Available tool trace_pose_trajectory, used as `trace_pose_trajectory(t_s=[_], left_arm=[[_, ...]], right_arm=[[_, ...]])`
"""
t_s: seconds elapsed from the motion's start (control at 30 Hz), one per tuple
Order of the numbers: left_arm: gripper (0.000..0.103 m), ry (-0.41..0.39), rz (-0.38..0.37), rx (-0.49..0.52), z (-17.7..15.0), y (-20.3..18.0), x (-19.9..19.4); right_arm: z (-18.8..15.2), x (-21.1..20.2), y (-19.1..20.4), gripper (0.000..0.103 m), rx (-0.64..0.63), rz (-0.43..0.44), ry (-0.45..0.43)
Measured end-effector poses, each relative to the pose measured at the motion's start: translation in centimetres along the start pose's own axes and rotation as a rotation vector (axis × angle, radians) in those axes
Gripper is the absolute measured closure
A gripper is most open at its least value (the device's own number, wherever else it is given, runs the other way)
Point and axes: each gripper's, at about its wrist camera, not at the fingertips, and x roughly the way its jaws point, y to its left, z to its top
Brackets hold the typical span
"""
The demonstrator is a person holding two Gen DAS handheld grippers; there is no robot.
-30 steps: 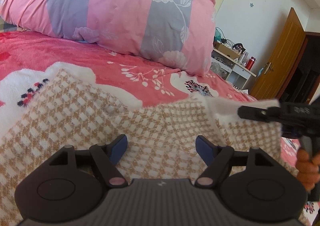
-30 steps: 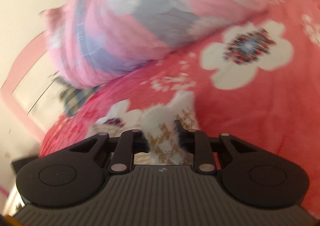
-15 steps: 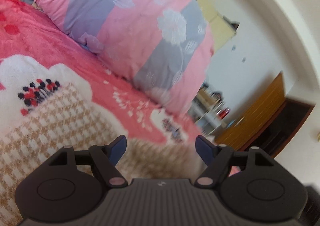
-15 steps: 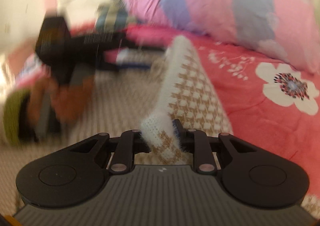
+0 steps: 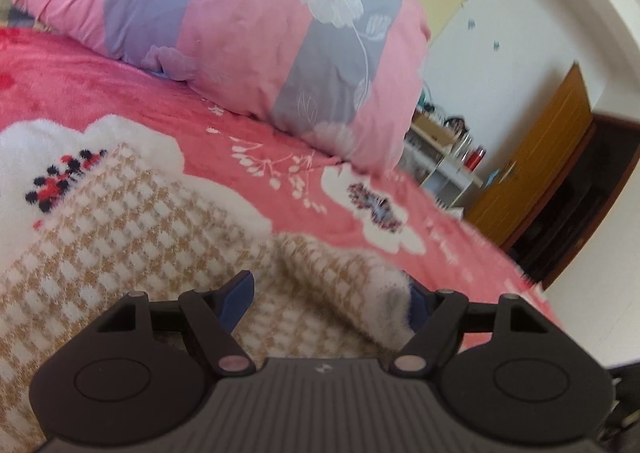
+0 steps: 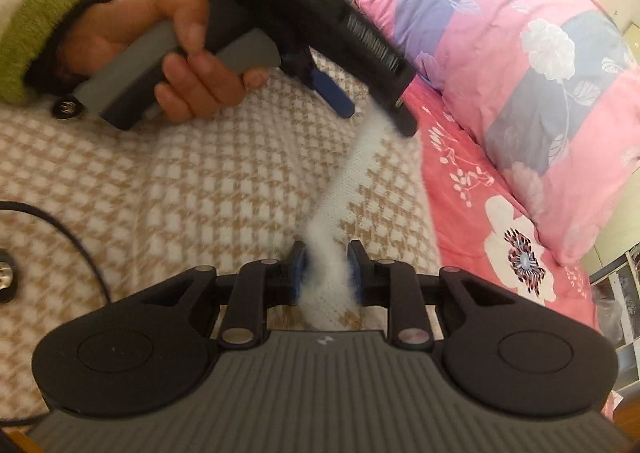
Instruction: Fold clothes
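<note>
Both wrist views look closely, obliquely down, sharing the garment (image 5: 132, 237).

My left gripper (image 5: 328, 293) is matte black plastic with blue pads on the fingers (image 5: 239, 295), ribbed grey body, round caps either side and shiny pivot pins. Right gripper (image 6: 326, 273) is the same build. My left hand (image 6: 168, 53) wears a fuzzy green cuff (image 6: 44, 25) and grips a grey handle (image 6: 160, 61).
</note>
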Motion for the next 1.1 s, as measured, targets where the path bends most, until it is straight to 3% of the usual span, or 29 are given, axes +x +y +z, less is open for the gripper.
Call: trace_pose_trajectory(t_s=[0.03,0.1,0.13,0.2,0.27,0.57,0.63,0.7,0.77,0.9,1.03,1.1], left_arm=[[0.027,-0.001,0.002,0.002,-0.1,0.0,0.0],[0.027,-0.001,-0.006,-0.009,0.0,0.2,0.0],[0.027,-0.002,-0.010,-0.021,0.0,0.4,0.0],[0.027,-0.003,-0.022,-0.041,0.1,0.8,-0.1],[0.027,-0.005,-0.029,-0.061,0.2,1.0,-0.1],[0.031,-0.066,-0.070,-0.233,1.0,3.6,-1.1],[0.033,-0.074,-0.068,-0.263,1.2,4.2,-1.2],[0.033,-0.077,-0.074,-0.283,1.3,4.4,-1.2],[0.033,-0.081,-0.072,-0.280,1.2,4.4,-1.2],[0.033,-0.084,-0.069,-0.277,1.1,4.3,-1.1],[0.033,-0.084,-0.067,-0.270,1.0,4.2,-1.1],[0.033,-0.083,-0.065,-0.264,1.1,4.1,-1.1]], right_arm=[[0.3,-1.0,-0.6,0.078,0.048,0.023,-0.023],[0.7,-3.0,-2.8,0.059,0.206,0.085,-0.114],[0.9,-3.9,-3.9,0.054,0.289,0.104,-0.167],[1.3,-4.2,-5.9,0.050,0.424,0.107,-0.228],[2.1,-3.2,-6.2,0.050,0.417,0.055,-0.209],[5.5,7.0,-4.9,0.046,0.253,-0.016,-0.016],[5.9,8.1,-4.4,0.054,0.211,-0.073,0.036],[5.9,8.4,-3.9,0.079,0.184,-0.128,0.065],[5.6,8.6,-2.8,0.086,0.078,-0.224,0.083],[4.4,10.9,-0.4,0.089,-0.229,-0.424,0.145],[3.4,13.4,-0.1,0.090,-0.375,-0.525,0.147],[2.6,14.0,0.5,0.092,-0.456,-0.536,0.125]])
